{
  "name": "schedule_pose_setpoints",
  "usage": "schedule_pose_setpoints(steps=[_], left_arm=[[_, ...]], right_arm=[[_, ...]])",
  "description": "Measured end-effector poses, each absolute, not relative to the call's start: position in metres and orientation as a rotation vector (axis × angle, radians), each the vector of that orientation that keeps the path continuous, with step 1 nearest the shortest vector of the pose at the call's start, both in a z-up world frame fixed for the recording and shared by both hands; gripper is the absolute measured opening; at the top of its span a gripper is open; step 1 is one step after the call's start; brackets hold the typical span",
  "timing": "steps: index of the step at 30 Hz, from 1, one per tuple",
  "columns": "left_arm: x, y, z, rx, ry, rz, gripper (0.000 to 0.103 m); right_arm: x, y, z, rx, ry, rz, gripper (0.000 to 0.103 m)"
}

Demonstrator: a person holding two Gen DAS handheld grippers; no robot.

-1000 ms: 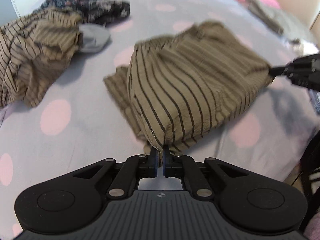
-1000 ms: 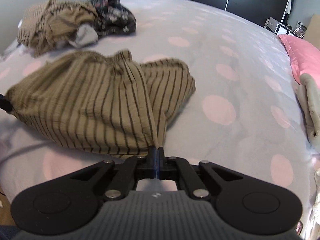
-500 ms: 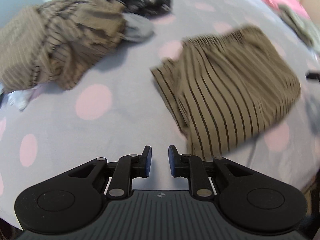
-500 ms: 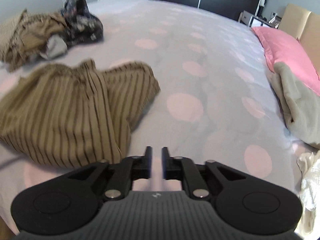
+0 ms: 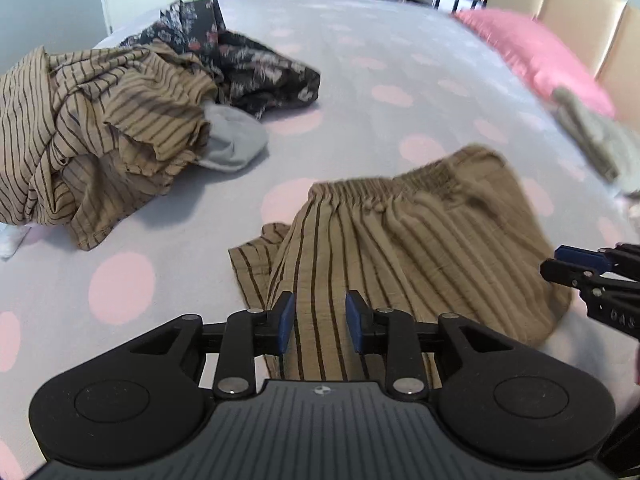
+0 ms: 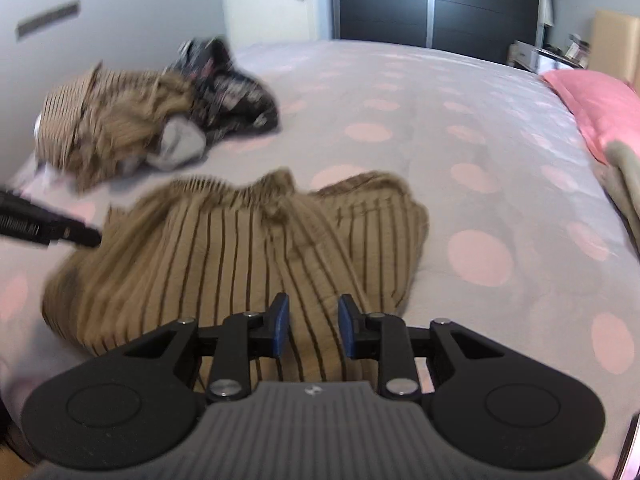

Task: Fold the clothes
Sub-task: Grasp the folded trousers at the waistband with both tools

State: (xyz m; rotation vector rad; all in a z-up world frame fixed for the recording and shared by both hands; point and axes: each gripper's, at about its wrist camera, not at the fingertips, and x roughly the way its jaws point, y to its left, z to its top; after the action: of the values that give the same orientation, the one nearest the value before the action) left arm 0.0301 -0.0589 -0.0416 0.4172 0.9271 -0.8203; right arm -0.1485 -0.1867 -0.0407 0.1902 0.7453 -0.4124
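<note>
A tan garment with dark stripes and a gathered waistband (image 5: 408, 248) lies folded on the bed; it also shows in the right wrist view (image 6: 240, 256). My left gripper (image 5: 319, 322) is open, its fingers just over the garment's near edge, holding nothing. My right gripper (image 6: 311, 325) is open over the garment's other near edge, empty. The right gripper also shows at the right edge of the left wrist view (image 5: 560, 262). The left gripper shows at the left edge of the right wrist view (image 6: 90, 236).
A heap of clothes lies at the far left: a striped tan piece (image 5: 92, 120), a dark floral piece (image 5: 256, 68) and a grey piece (image 5: 232, 140). A pink pillow (image 5: 536, 60) and a folded grey-beige garment (image 5: 592, 132) lie at the right. The bedsheet (image 5: 400, 52) is lilac with pink dots.
Both grippers let go of the striped garment and opened. It now lies on the bed, and both grippers have moved back over its near edges.
</note>
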Motion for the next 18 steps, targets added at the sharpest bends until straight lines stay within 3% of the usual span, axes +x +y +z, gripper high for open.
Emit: schedule_pose_setpoints(steps=[6,8,10,11,14,18], left_arm=[[0.042,-0.071,-0.071,0.491,1.009,-0.722,0.026],[0.045,-0.071,-0.071,0.477,1.006,-0.715,0.031],[0.044,-0.072,-0.069,0.481,0.974,-0.698,0.048],[0.043,-0.072,-0.067,0.485,0.946,-0.687,0.05],[0.043,-0.072,-0.064,0.478,0.916,-0.66,0.051],[0.05,-0.064,-0.066,0.389,1.009,-0.643,0.055]], right_arm=[[-0.132,-0.199,-0.059,0.199,0.844,-0.413,0.043],[-0.131,-0.203,-0.056,0.209,0.827,-0.406,0.058],[-0.132,-0.206,-0.052,0.215,0.8,-0.409,0.069],[-0.132,-0.21,-0.052,0.235,0.797,-0.417,0.073],[-0.131,-0.224,-0.051,0.298,0.786,-0.439,0.079],[-0.132,-0.25,-0.058,0.448,0.811,-0.481,0.081]])
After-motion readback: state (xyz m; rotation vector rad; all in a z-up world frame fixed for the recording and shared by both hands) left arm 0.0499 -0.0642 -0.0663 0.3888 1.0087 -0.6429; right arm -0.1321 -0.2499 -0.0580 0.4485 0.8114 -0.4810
